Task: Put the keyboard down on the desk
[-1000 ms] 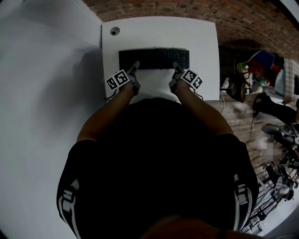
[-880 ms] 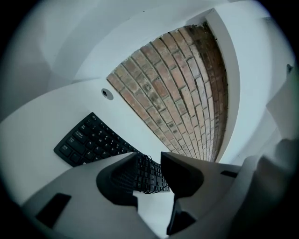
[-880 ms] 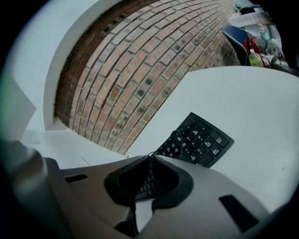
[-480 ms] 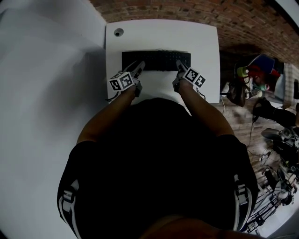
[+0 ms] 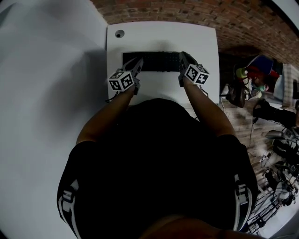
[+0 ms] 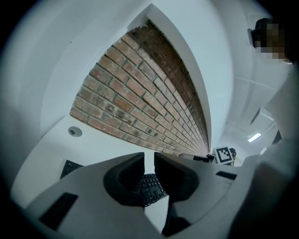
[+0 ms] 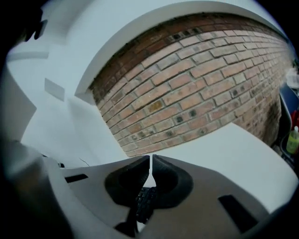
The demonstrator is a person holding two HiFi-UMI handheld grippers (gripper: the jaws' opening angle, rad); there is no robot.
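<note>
The black keyboard (image 5: 154, 61) lies flat on the white desk (image 5: 163, 35), parallel to its far edge. My left gripper (image 5: 138, 64) hovers over the keyboard's left end. Its jaws are closing to a thin gap, with nothing between them. In the left gripper view the gripper (image 6: 149, 158) points up at the wall, and the keys (image 6: 152, 186) show below the pads. My right gripper (image 5: 183, 57) is over the keyboard's right end. In its own view the right gripper (image 7: 151, 159) is shut to a slit and empty, with keys (image 7: 145, 200) beneath.
A round cable grommet (image 5: 120, 33) sits in the desk's far left corner. A brick wall (image 5: 187, 11) runs behind the desk and a white wall (image 5: 46, 70) stands at its left. Cluttered gear (image 5: 261, 70) lies on the floor to the right.
The right gripper has moved forward over the keyboard's right end and tilted upward. The left gripper has stayed by the left end. The keyboard rests in the same spot.
</note>
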